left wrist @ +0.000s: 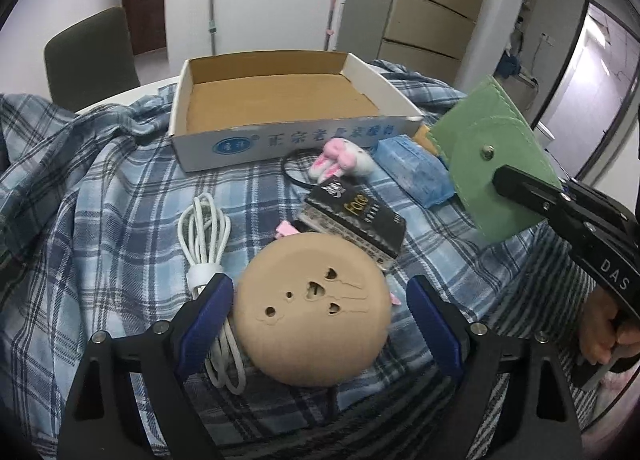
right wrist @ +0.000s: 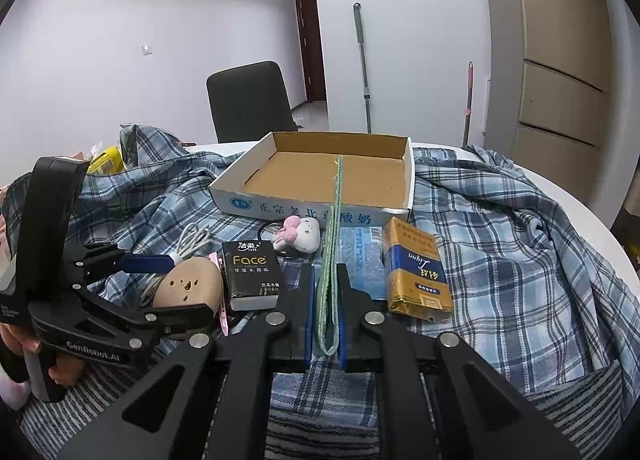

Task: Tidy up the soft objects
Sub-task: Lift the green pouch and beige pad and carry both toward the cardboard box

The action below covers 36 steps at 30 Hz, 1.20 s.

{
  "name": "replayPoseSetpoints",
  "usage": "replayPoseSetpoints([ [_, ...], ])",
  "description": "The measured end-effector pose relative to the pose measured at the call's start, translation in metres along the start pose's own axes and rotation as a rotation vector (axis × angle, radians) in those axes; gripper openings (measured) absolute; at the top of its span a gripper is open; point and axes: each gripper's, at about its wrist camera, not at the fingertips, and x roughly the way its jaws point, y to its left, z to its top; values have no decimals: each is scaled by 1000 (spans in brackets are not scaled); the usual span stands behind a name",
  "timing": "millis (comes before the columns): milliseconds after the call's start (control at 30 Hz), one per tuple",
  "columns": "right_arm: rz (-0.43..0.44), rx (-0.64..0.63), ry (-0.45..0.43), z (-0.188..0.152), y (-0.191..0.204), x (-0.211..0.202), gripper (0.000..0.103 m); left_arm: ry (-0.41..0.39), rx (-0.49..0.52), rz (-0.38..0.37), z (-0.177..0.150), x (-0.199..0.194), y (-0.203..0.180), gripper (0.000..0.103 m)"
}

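My left gripper (left wrist: 320, 292) is open, its blue pads on either side of a round tan squishy toy (left wrist: 312, 308) lying on the plaid cloth; the toy also shows in the right wrist view (right wrist: 188, 288). My right gripper (right wrist: 325, 272) is shut on a green felt pouch (left wrist: 496, 156), held edge-on (right wrist: 330, 260) above the cloth in front of the box. The open cardboard box (left wrist: 200, 108) stands at the back, and it shows in the right wrist view (right wrist: 312, 208) too. A pink and white plush bunny (left wrist: 344, 160) lies just in front of it.
A black Face tissue pack (left wrist: 356, 216), a white coiled cable (left wrist: 204, 236), a blue tissue pack (left wrist: 416, 172) and a yellow packet (right wrist: 416, 268) lie on the plaid cloth (left wrist: 100, 200). A pink hair clip (right wrist: 222, 312) lies beside the toy. A dark chair (right wrist: 248, 104) stands behind the table.
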Motion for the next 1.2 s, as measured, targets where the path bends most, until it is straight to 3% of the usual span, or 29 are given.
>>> replayPoseSetpoints([
  [133,0,2,8,0,-1,2,8,5,-21,2,0,1,6,91],
  [200,1,3,15,0,-1,3,8,42,7,-20,0,7,3,91],
  [300,0,1,20,0,-1,5,8,59,57,20,-1,11,-7,91],
  [400,0,2,20,0,-1,5,8,53,49,14,-1,11,-5,83],
  [567,-2,0,17,-1,-1,4,8,14,28,-2,-1,5,-2,81],
  [800,4,-46,-100,-2,9,-16,8,-253,131,60,-13,-40,-25,81],
  [967,-11,-68,-215,-2,16,-34,8,-464,127,62,-21,-74,-26,81],
  [1200,-21,-70,-298,-2,18,-45,8,-606,143,74,-28,-98,-28,81],
])
